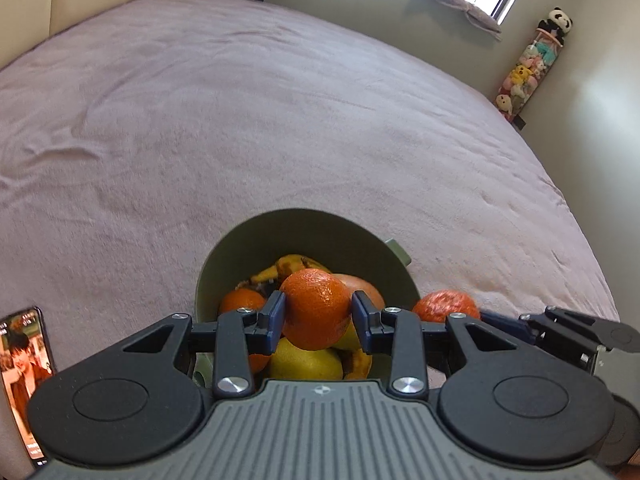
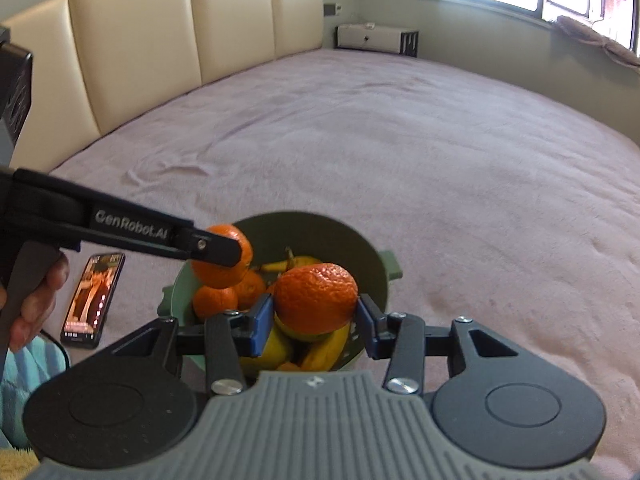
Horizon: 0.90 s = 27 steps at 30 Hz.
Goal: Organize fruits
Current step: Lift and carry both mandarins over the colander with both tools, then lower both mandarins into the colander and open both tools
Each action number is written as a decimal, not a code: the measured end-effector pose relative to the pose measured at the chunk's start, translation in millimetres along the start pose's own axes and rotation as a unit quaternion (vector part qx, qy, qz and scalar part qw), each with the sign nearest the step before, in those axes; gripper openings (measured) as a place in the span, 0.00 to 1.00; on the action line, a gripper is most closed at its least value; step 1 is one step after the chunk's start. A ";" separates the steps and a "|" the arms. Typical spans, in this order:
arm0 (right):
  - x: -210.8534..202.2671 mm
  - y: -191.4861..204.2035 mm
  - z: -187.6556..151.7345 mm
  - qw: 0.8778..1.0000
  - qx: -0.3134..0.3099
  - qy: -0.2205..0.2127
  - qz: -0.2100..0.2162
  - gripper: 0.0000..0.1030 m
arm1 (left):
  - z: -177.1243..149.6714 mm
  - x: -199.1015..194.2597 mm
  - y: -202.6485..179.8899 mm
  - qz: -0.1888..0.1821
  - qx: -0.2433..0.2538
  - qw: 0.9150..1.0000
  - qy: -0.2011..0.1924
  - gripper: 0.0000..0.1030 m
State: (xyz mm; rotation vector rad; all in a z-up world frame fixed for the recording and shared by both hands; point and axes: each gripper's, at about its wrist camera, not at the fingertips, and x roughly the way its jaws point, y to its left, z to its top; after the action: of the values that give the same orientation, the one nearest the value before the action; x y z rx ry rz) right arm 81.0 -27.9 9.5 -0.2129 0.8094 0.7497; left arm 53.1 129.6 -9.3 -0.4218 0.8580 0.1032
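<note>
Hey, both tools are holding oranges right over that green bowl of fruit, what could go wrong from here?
1. The left tool and right tool each pinch a round orange only at its sides; either could slip out and roll across the bedspread.
2. The green bowl is already heaped with fruit, so a dropped orange may bounce out.
3. The two tools sit close together above the bowl and might collide.

Open bed all round, crowded bowl mouth

The bed lies bare beyond and right of the bowl; a phone lies left of it, and piled fruit fills the bowl, both loaded hand-held grippers close above.
</note>
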 end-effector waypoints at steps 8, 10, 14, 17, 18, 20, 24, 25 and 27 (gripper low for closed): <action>33.2 -1.7 -7.7 0.998 0.002 0.058 0.014 0.41 | -2.4 18.8 5.9 0.009 0.005 1.000 0.021 0.39; 38.2 -0.1 -8.1 0.998 -0.003 0.063 0.017 0.41 | -3.4 22.9 3.3 0.011 0.012 1.000 0.025 0.39; 42.0 2.1 -5.6 0.998 -0.016 0.064 0.009 0.41 | -3.5 33.1 5.0 0.012 0.013 0.999 0.037 0.39; 39.8 -1.7 -3.9 0.998 -0.018 0.061 0.005 0.41 | -3.3 39.5 7.8 0.018 0.011 0.999 0.045 0.39; 40.0 -3.0 -3.9 0.998 -0.015 0.060 0.005 0.41 | -3.2 42.3 8.7 0.020 0.010 0.999 0.047 0.39; 41.3 -5.6 -4.5 0.998 -0.011 0.061 0.005 0.41 | -2.5 43.9 9.7 0.018 0.008 0.999 0.045 0.39; 40.8 -9.5 -3.4 0.998 -0.003 0.054 0.010 0.41 | -1.4 46.9 10.1 0.023 0.008 0.999 0.041 0.39; 39.4 -10.1 -3.1 0.999 -0.001 0.052 0.010 0.41 | -1.4 47.8 10.7 0.024 0.006 0.999 0.039 0.39; 38.7 -11.7 -1.5 0.999 0.004 0.048 0.009 0.41 | -0.7 49.4 12.2 0.027 0.001 0.999 0.036 0.39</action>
State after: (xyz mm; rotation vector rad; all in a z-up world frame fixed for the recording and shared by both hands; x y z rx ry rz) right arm 105.7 -16.8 -20.7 -0.2362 0.9055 0.7570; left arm 81.8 136.6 -50.7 -0.4016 0.9405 0.1372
